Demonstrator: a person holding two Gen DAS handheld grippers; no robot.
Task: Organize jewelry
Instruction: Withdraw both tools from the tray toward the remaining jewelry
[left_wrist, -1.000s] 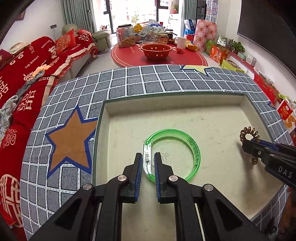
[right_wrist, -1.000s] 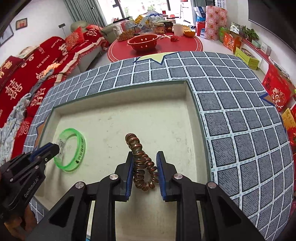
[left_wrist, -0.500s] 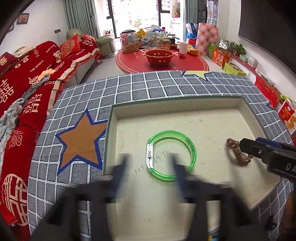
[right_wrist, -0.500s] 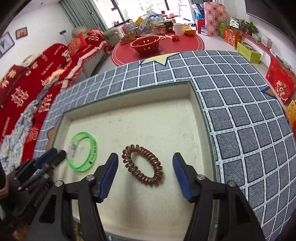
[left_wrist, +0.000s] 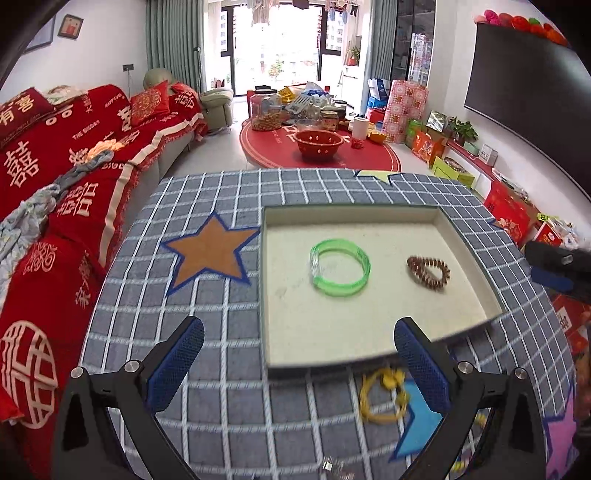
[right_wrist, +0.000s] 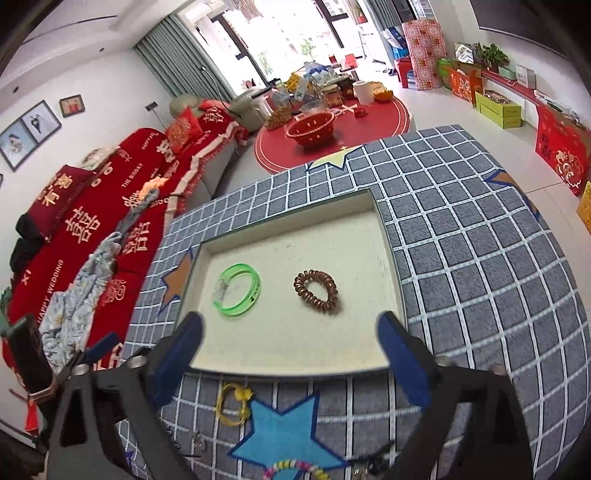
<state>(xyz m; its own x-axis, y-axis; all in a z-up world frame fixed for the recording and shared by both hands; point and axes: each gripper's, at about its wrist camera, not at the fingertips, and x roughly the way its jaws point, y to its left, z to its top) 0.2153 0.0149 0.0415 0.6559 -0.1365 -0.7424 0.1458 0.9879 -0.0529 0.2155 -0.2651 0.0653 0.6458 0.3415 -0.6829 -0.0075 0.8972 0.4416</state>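
Both the left gripper (left_wrist: 298, 363) and the right gripper (right_wrist: 290, 349) stood wide open, empty; the yellow bracelet (right_wrist: 232, 402) below them wanted a low, centred approach.

Bangle (left_wrist: 340, 267) left of coil (left_wrist: 428, 272), in tray (left_wrist: 373, 212).

Bright daylight from blown-out far windows (left_wrist: 280, 40); strong fisheye edge curvature, slight foreground motion blur.
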